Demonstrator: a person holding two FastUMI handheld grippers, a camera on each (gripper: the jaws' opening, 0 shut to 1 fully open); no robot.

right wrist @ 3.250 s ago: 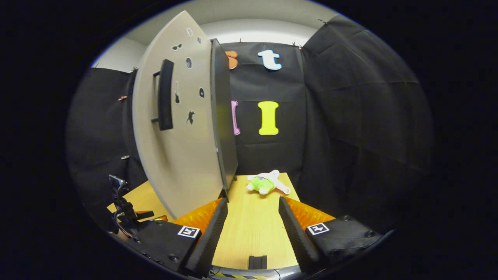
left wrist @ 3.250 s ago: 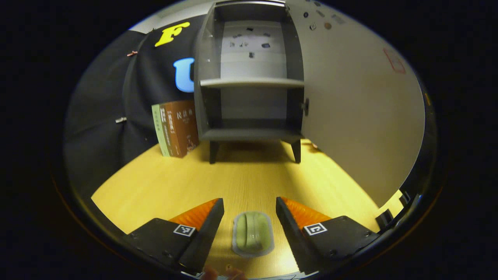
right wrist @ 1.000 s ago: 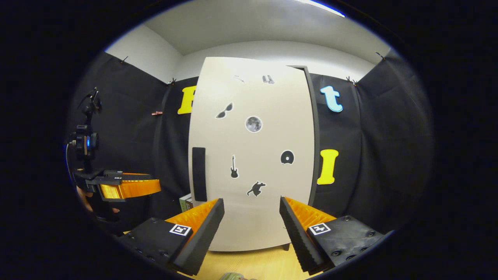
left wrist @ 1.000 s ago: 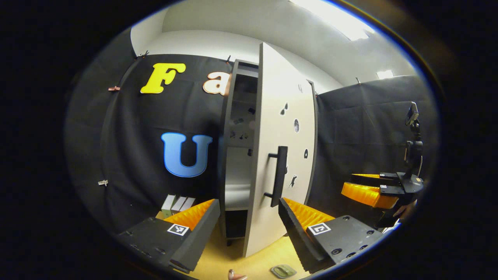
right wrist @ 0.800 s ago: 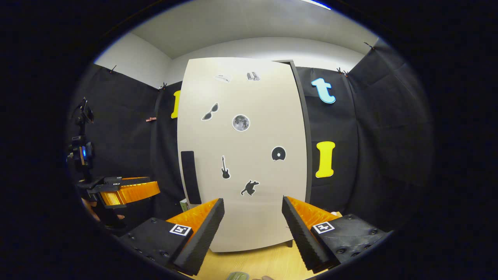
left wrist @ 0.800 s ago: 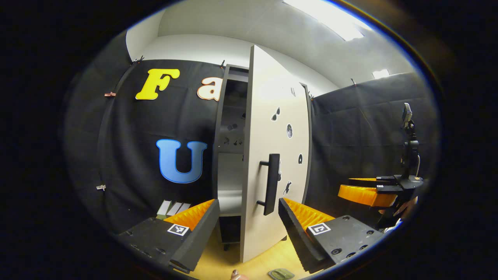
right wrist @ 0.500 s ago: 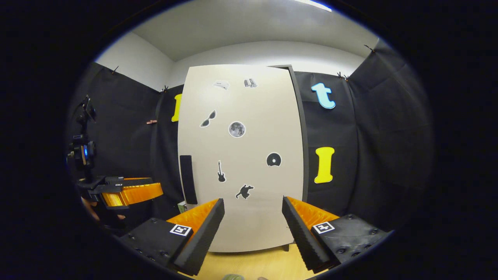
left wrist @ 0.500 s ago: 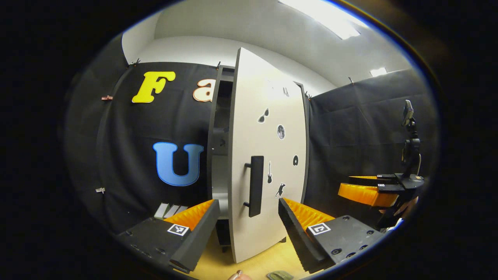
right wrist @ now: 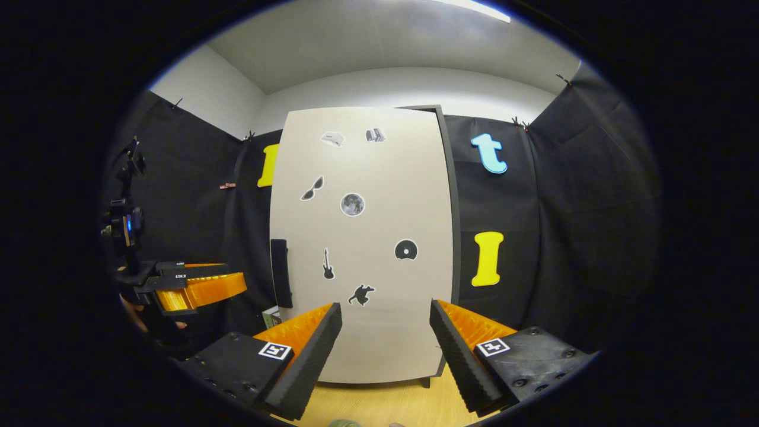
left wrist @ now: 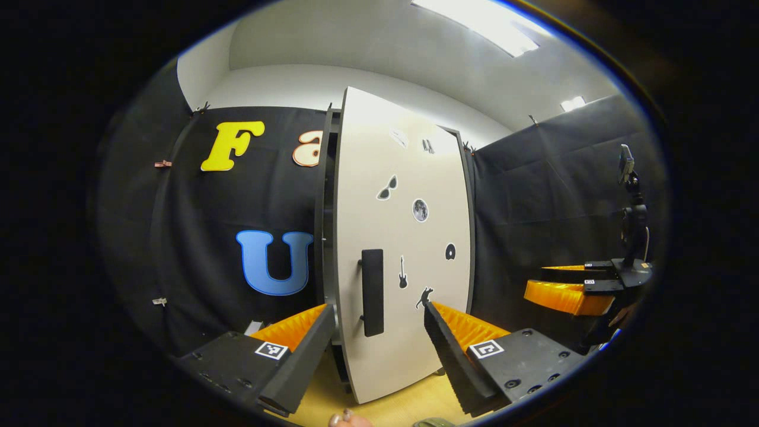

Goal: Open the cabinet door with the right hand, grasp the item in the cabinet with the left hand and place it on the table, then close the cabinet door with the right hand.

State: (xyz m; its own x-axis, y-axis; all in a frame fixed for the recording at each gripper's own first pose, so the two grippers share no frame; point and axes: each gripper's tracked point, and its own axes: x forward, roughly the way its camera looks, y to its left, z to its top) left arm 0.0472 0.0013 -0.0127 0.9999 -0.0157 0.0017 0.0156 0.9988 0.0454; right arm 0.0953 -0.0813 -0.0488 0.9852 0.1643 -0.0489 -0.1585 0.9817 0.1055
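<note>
Pale sticker-dotted cabinet door point(left wrist: 403, 249) almost shut, a dark gap left at its handle edge; small green packaged item point(left wrist: 433, 422) lies on the yellow wooden worktop point(right wrist: 379, 403). Right gripper point(right wrist: 385, 347) and left gripper point(left wrist: 376, 350) jaws both apart, empty. Judgement: press the door flat near the black bar handle point(left wrist: 372, 292) with the right gripper, slowly, until it seats flush.

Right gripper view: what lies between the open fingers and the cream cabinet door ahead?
Only bare wooden tabletop lies between the right gripper and the cream cabinet door, as the right gripper view shows.
</note>
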